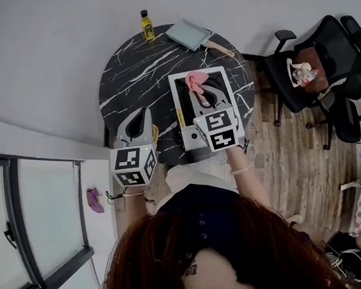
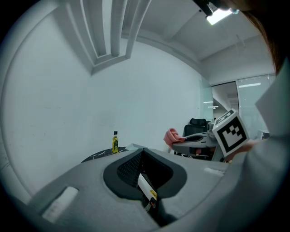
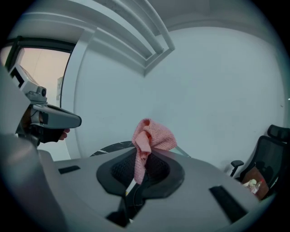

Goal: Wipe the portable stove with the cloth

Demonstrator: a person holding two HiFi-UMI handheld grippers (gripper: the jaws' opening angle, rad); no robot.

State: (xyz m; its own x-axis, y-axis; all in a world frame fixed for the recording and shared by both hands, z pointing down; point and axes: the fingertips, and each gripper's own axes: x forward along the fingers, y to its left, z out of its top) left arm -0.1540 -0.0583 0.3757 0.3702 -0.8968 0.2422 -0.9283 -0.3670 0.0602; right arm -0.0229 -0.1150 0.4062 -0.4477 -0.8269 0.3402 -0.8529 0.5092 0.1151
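Observation:
The portable stove (image 1: 224, 79), white and silver, sits on the right half of a round black marble table (image 1: 128, 63). My right gripper (image 1: 197, 91) hovers over the stove's far half, shut on a crumpled pink cloth (image 1: 194, 79). In the right gripper view the cloth (image 3: 152, 137) bunches above the jaw tips and a strip hangs down between them. My left gripper (image 1: 141, 114) is held above the table's near left part, apart from the stove, its jaws together with nothing in them (image 2: 142, 152). From the left gripper view the cloth (image 2: 171, 135) shows off to the right.
A small yellow bottle (image 1: 147, 25) stands at the table's far edge, beside a grey-blue flat tray (image 1: 187, 34) and a wooden utensil (image 1: 220, 46). Black office chairs (image 1: 325, 63) stand to the right on the wooden floor. A white wall lies behind the table.

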